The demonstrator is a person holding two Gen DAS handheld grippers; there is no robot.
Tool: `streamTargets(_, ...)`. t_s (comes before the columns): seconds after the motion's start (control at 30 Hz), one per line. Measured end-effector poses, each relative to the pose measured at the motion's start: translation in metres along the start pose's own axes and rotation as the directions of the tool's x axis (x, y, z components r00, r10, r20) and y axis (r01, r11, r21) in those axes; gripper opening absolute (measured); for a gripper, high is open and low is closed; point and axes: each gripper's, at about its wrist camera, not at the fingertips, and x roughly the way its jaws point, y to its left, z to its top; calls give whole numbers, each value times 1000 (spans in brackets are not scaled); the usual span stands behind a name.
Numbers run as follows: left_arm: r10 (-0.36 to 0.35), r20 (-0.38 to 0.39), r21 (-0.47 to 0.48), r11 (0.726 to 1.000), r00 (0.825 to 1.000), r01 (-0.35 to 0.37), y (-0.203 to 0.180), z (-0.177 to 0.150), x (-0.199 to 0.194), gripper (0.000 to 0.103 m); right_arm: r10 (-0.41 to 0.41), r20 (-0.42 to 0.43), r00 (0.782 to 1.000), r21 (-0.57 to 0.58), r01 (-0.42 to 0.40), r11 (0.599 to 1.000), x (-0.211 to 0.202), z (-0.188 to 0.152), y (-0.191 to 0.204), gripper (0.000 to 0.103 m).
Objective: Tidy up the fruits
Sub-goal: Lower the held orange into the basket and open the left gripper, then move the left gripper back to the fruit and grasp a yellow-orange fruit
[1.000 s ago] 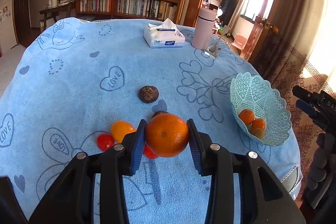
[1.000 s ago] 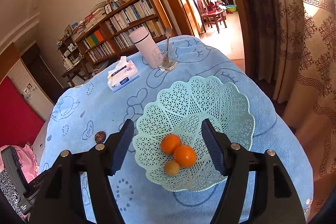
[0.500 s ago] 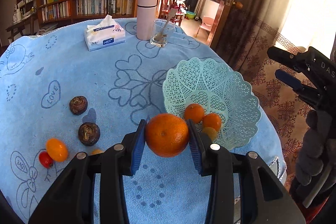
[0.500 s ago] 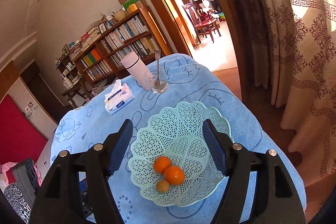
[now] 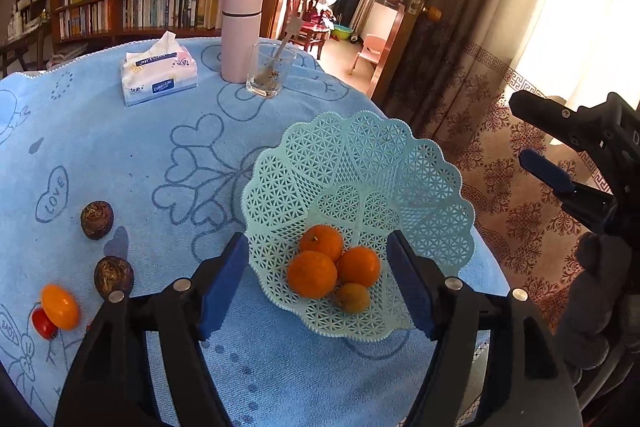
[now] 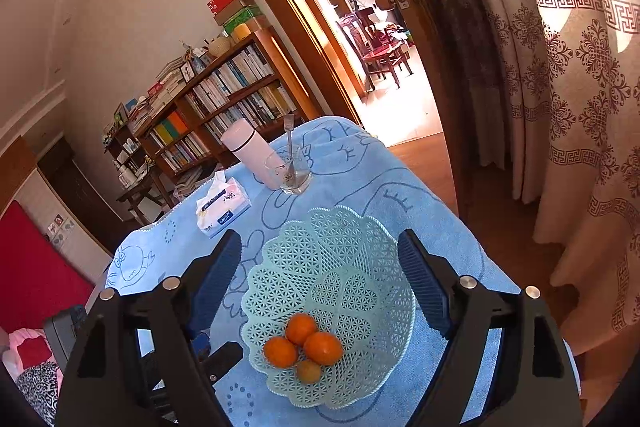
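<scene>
Left wrist view: your left hand-held gripper point(image 5: 316, 287) is over the near rim of the mint lattice basket point(image 5: 420, 167), jaws opening, nothing pressed between the blue pads; the fruit seen between them lies in the basket below. The basket holds three oranges point(image 5: 312, 274) bunched together and one smaller yellowish fruit point(image 5: 353, 297) touching them at the near side. On the blue cloth of the bench point(image 5: 140, 155), left of the basket: two dark brown round fruits point(image 5: 97, 214), and nearer the edge an orange oval fruit point(image 5: 60, 306) touching a small red one point(image 5: 43, 323). At the far side stand a tissue pack point(image 5: 159, 75), a pink flask point(image 5: 241, 35) and a glass point(image 5: 270, 70) with a utensil in it. Your right hand-held gripper point(image 5: 560, 155) shows at the right edge, off the bench. Right wrist view: your right hand-held gripper point(image 6: 320, 287) frames the basket point(image 6: 360, 247) from above, jaws opening, empty; the same four fruits point(image 6: 304, 345) sit in the basket's near part.
</scene>
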Motion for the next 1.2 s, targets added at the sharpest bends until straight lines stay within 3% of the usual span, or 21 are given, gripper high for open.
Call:
streamTargets(0.33, 134, 33, -104, 986, 990, -130, 48, 0, -24, 76, 5, -5, 1000, -26, -5, 1000, 0, -5, 9, 86)
streamTargets(0.63, 199, 72, -195, 964, 977, -182, 95, -4, -61, 79, 10, -33, 999, -51, -12, 999, 7, -13, 18, 87)
streamTargets(0.93, 268, 51, -251, 936, 962, -247, 135, -25, -81, 79, 15, -49, 999, -61, -18, 998, 11, -17, 23, 87)
streamTargets(1.2, 339, 3, -291, 901, 941, -323, 162, -46, -76, 79, 18, -69, 997, -81, -24, 996, 14, -26, 31, 87)
